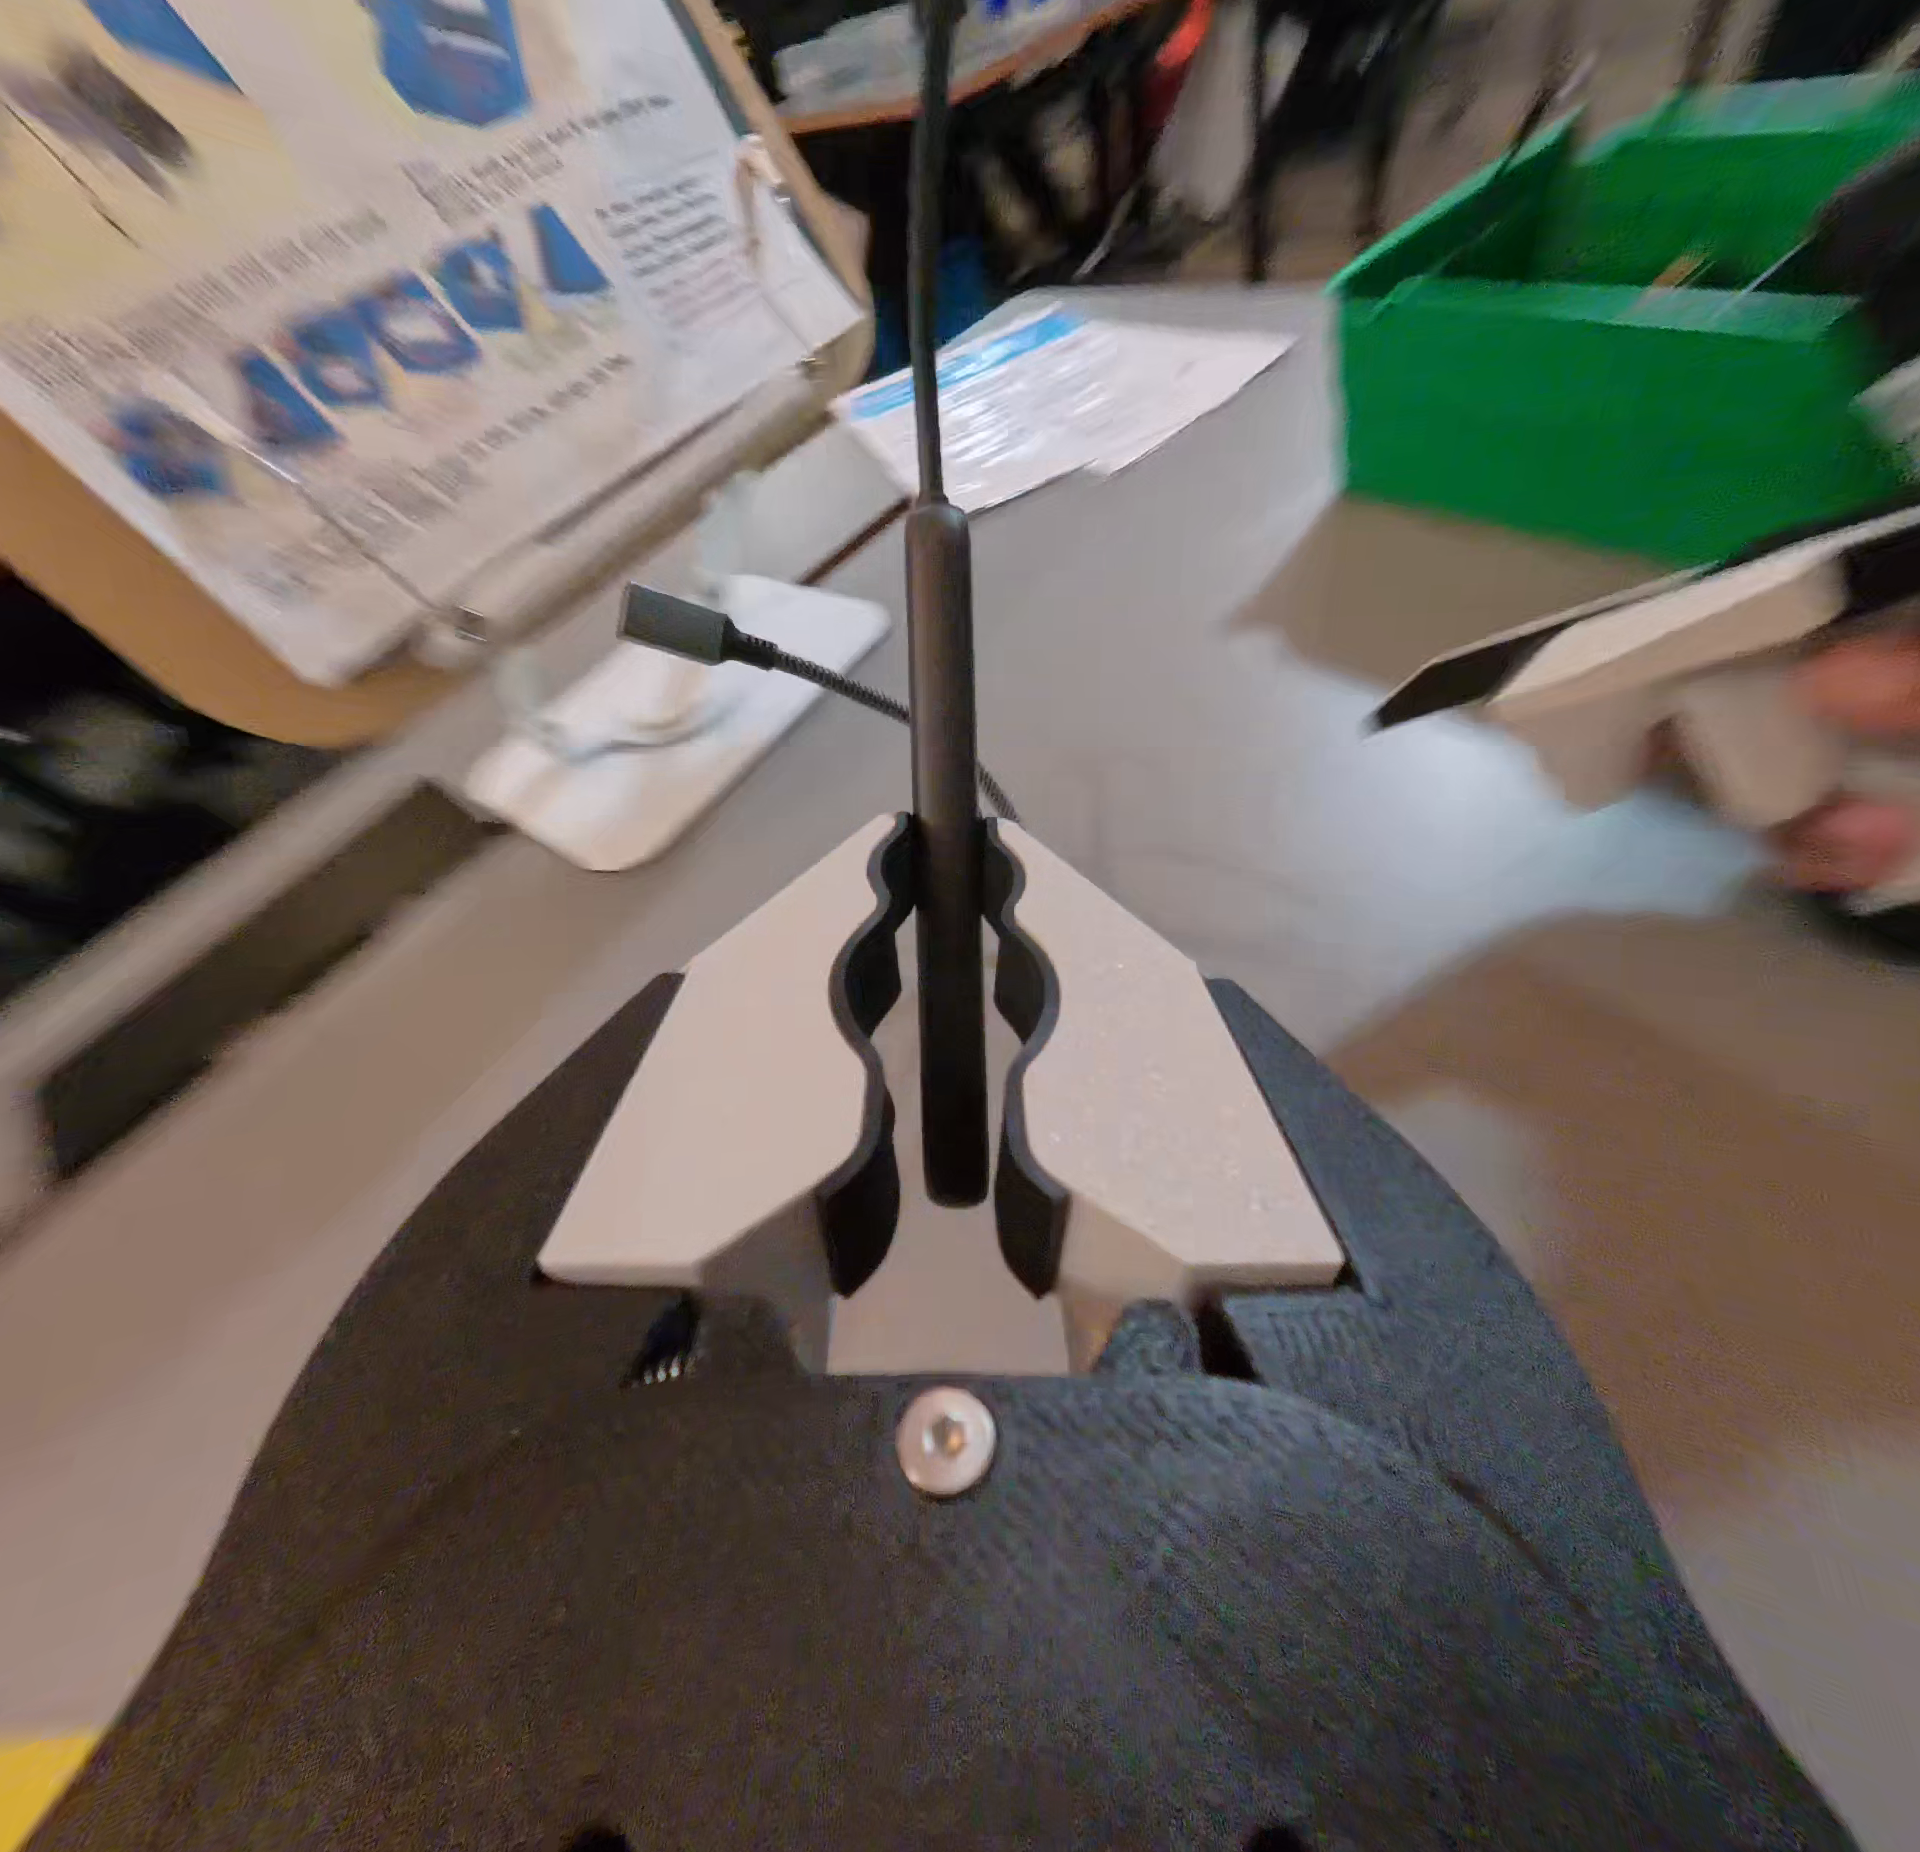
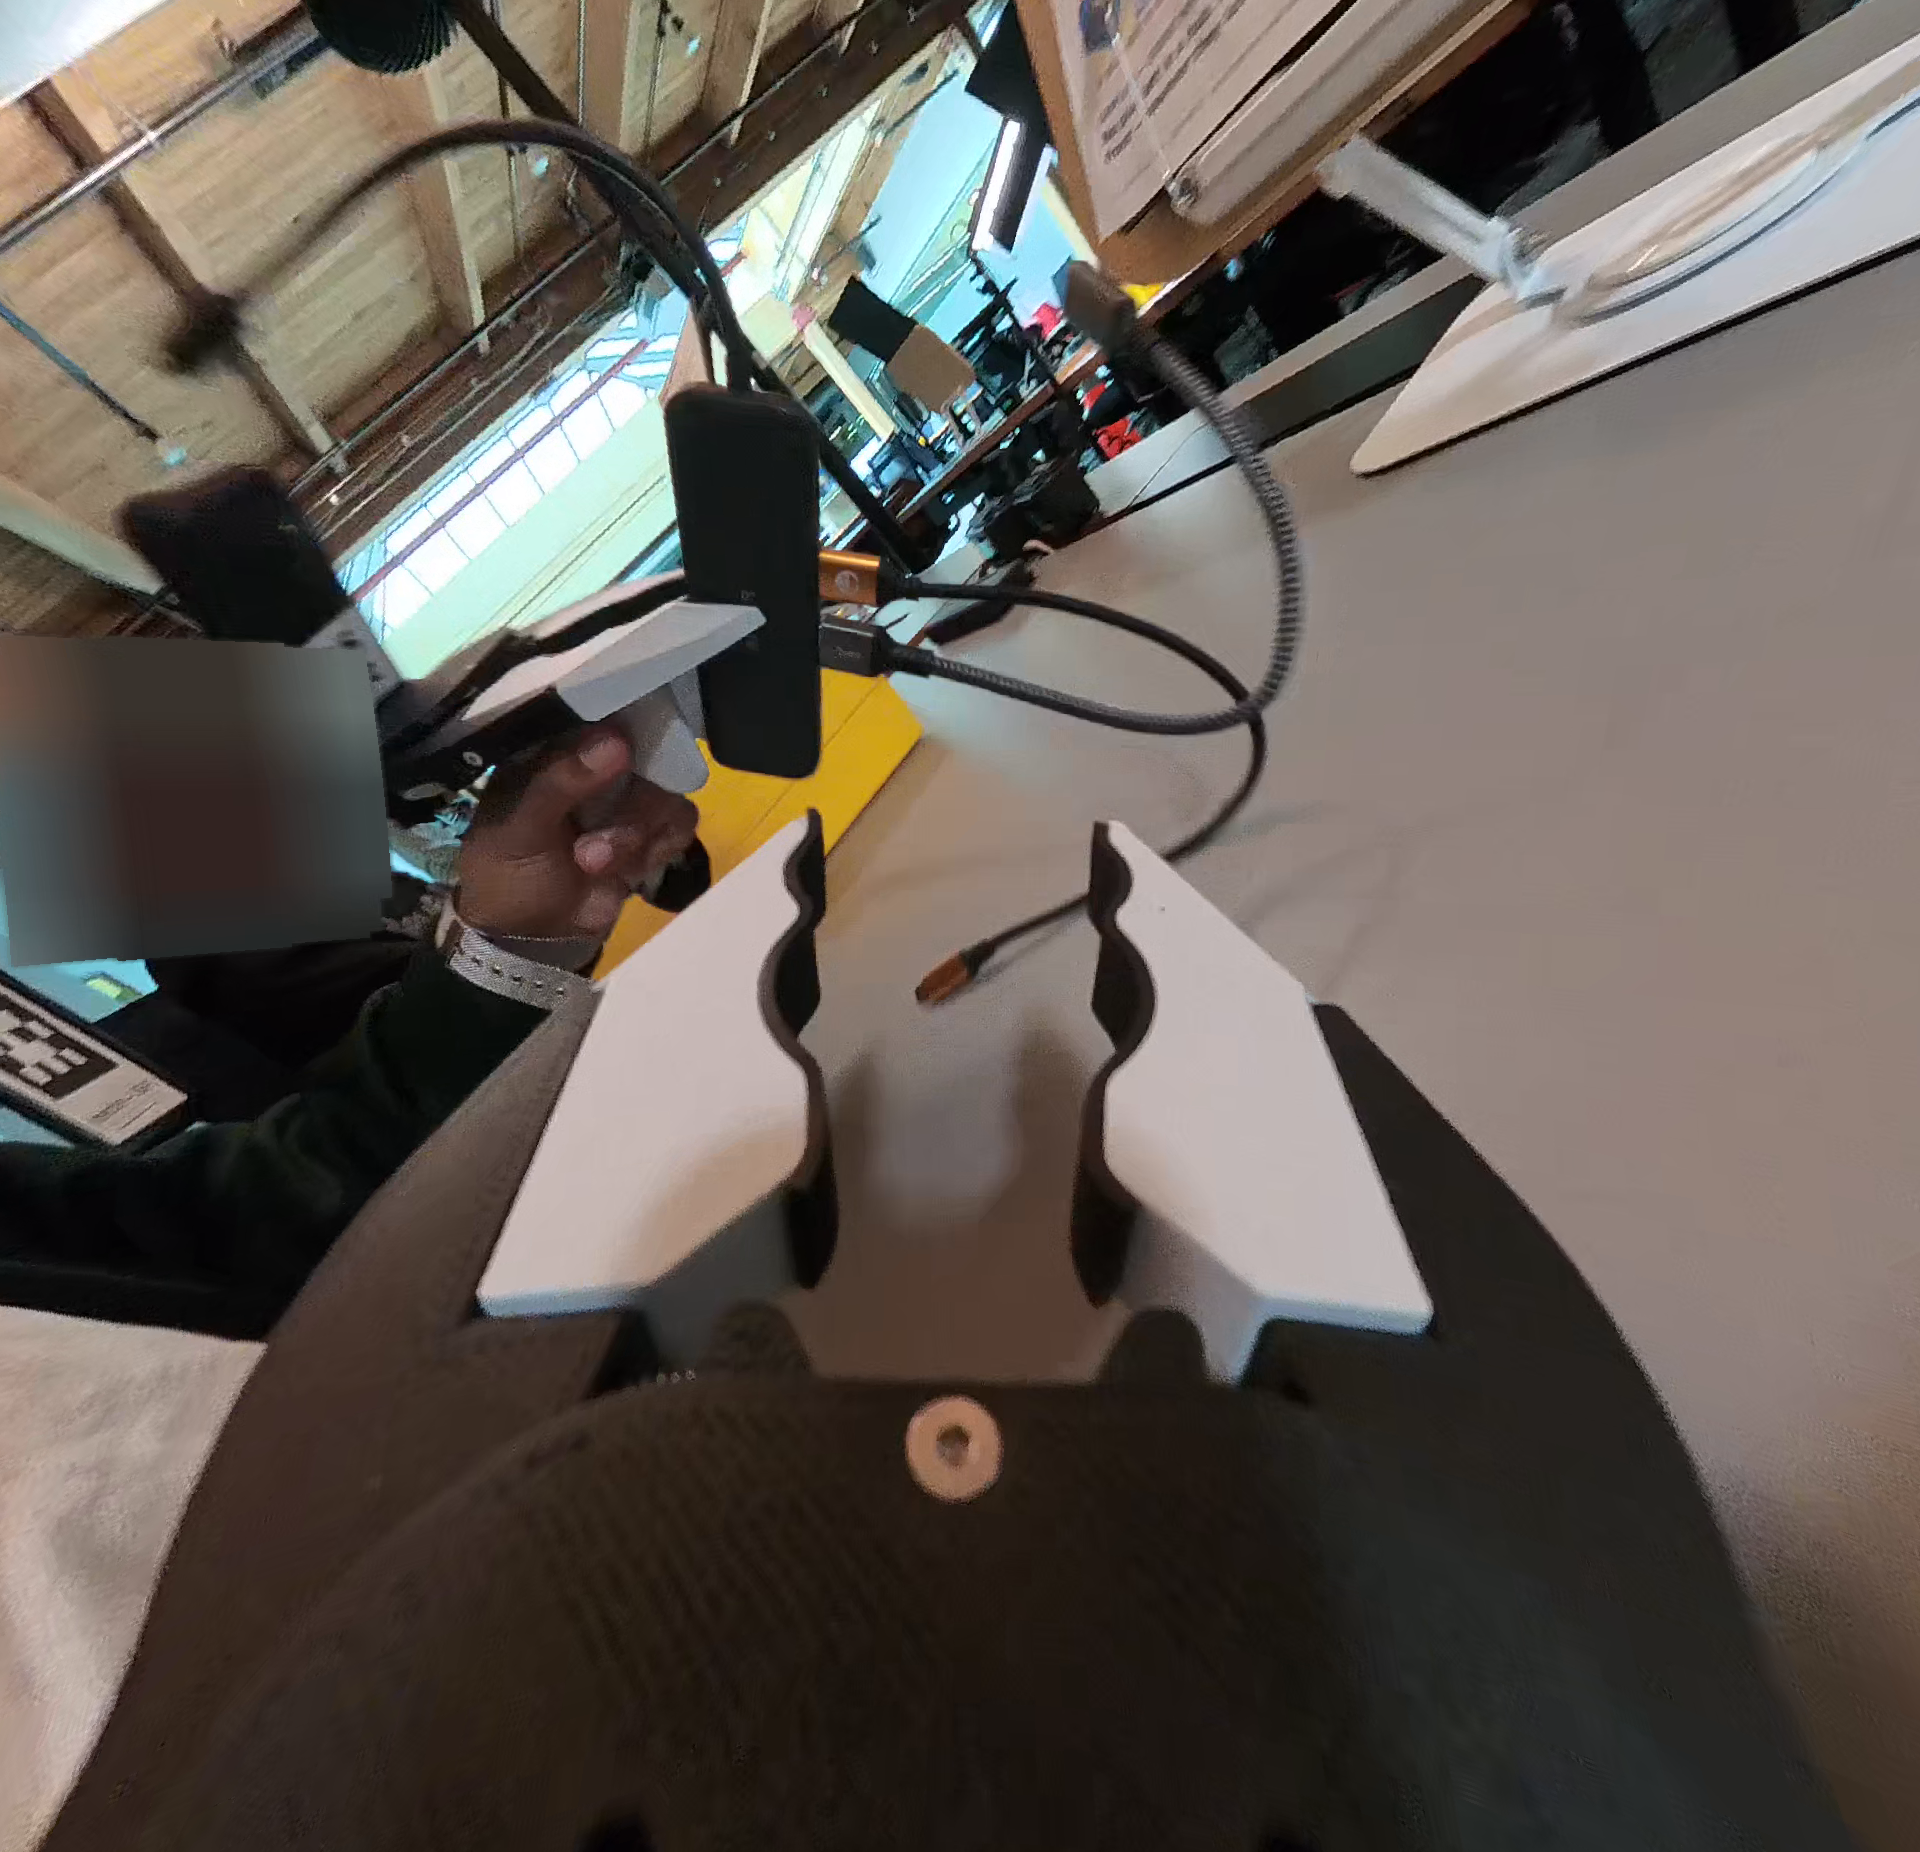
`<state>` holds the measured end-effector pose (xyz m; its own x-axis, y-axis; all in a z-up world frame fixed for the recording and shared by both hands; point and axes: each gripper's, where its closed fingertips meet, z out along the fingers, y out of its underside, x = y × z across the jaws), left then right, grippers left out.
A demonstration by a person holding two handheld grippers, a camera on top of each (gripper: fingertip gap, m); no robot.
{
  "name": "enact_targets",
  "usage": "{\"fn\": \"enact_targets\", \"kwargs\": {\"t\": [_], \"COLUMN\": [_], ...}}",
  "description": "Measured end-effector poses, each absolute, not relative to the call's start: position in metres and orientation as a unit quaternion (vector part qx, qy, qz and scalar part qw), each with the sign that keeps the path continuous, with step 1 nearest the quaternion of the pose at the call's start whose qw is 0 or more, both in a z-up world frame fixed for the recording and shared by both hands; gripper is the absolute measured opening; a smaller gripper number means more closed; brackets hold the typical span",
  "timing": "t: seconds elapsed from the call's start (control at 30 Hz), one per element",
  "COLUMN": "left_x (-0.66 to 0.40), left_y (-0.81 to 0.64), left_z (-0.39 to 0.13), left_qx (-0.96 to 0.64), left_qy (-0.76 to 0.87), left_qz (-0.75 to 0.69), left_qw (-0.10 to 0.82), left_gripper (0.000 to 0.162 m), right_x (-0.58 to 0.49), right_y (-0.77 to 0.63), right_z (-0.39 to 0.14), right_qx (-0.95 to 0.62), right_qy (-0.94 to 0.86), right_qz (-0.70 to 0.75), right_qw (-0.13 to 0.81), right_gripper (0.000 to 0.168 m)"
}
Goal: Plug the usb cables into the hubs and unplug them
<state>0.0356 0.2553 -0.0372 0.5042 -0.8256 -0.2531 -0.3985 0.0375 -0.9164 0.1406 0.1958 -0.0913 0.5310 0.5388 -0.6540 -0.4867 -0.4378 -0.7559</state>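
My left gripper (image 1: 948, 831) is shut on a slim black USB hub (image 1: 948, 971), held edge-on above the grey table (image 1: 1195, 867). The hub's own black cable (image 1: 930, 244) runs up from its far end. In the right wrist view the hub (image 2: 743, 555) hangs in the left gripper (image 2: 732, 649), with an orange plug (image 2: 847, 578) and a dark grey plug (image 2: 852, 649) in its side ports. A braided cable (image 2: 1283, 576) loops up to a free grey plug (image 2: 1096, 301), which also shows in the left wrist view (image 1: 670, 623). A loose orange plug (image 2: 951, 981) lies on the table just beyond my open, empty right gripper (image 2: 956, 846).
A cardboard board with printed sheets (image 1: 416, 244) leans on a white stand (image 1: 675, 722) at the back left. A white box (image 1: 1091, 389) and a green box (image 1: 1610, 368) stand behind. My right gripper (image 1: 1455, 680) shows blurred at the right. A yellow patch (image 2: 790, 784) marks the table edge.
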Motion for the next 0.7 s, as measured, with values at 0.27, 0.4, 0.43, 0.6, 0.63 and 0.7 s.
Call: {"fn": "enact_targets", "kwargs": {"t": [0.27, 0.4, 0.43, 0.6, 0.63, 0.7], "left_x": [0.024, 0.029, 0.029, 0.031, 0.031, 0.033], "left_y": [0.258, 0.25, 0.25, 0.247, 0.248, 0.247], "left_z": [-0.046, -0.046, -0.045, -0.043, -0.043, -0.044], "left_qx": [-0.657, -0.644, -0.639, -0.627, -0.625, -0.626], "left_qy": [0.505, 0.519, 0.522, 0.53, 0.531, 0.531], "left_qz": [-0.016, 0.001, 0.012, 0.035, 0.04, 0.033], "left_qw": [0.559, 0.562, 0.565, 0.569, 0.57, 0.57], "left_gripper": [0.008, 0.008, 0.008, 0.008, 0.008, 0.008], "right_x": [0.135, 0.13, 0.13, 0.13, 0.13, 0.131], "right_y": [0.195, 0.192, 0.192, 0.192, 0.192, 0.192], "right_z": [-0.093, -0.091, -0.091, -0.092, -0.092, -0.09], "right_qx": [-0.708, -0.713, -0.713, -0.71, -0.708, -0.706], "right_qy": [-0.047, -0.072, -0.076, -0.069, -0.067, -0.066], "right_qz": [0.446, 0.427, 0.423, 0.439, 0.443, 0.445], "right_qw": [0.545, 0.552, 0.554, 0.547, 0.546, 0.547], "right_gripper": [0.042, 0.04, 0.04, 0.039, 0.039, 0.039]}}
